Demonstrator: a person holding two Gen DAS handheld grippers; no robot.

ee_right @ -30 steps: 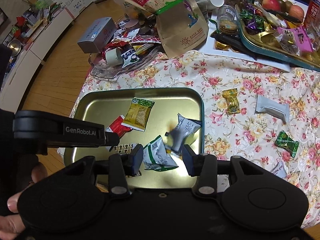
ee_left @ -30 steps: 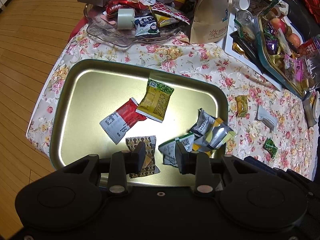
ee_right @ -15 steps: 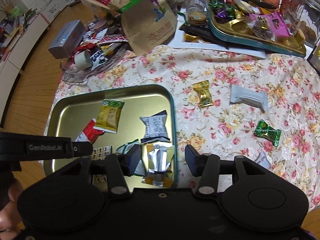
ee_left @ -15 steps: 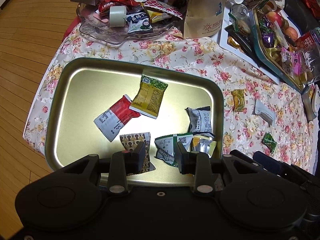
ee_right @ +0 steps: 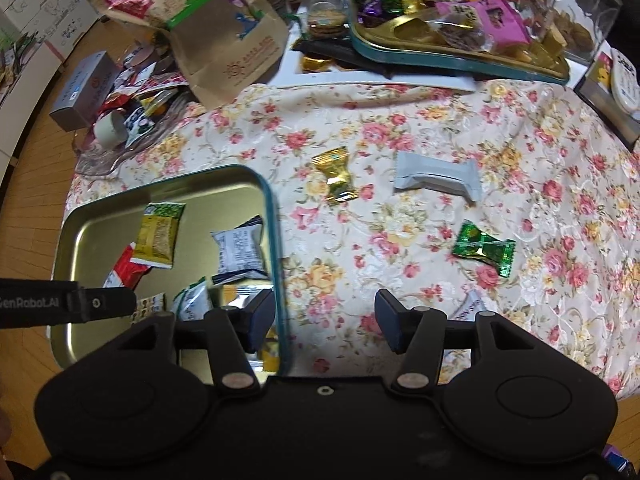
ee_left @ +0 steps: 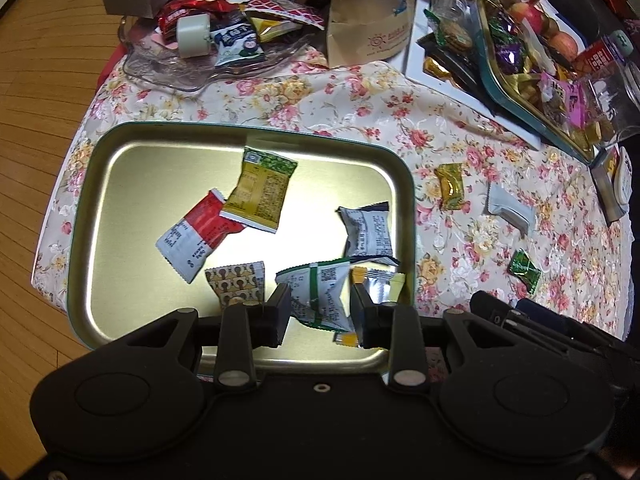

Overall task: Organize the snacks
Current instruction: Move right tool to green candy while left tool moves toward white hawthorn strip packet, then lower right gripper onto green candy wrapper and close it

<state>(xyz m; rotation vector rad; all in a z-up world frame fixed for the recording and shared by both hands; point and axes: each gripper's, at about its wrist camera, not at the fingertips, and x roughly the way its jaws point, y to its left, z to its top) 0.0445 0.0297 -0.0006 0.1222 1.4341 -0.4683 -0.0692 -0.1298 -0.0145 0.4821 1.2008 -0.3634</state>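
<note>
Snacks gathered in the gold tray (ee_left: 120, 184)
Left gripper (ee_left: 320, 312) hangs open over a green-striped packet (ee_left: 320, 296); right gripper (ee_right: 325, 320), empty, is opening above the tabletop (ee_right: 400, 128).

The tray (ee_left: 100, 184) is smooth brushed metal with a soft golden sheen. Floral cloth (ee_right: 400, 128) with a faint satin gloss covers the surface. The gold candy (ee_right: 334, 176) and green candy (ee_right: 482, 247) wear shiny crinkled foil. The bag (ee_right: 228, 44) is matt brown paper. Both grippers look matt black plastic; the floor (ee_left: 36, 92) is wood.
</note>
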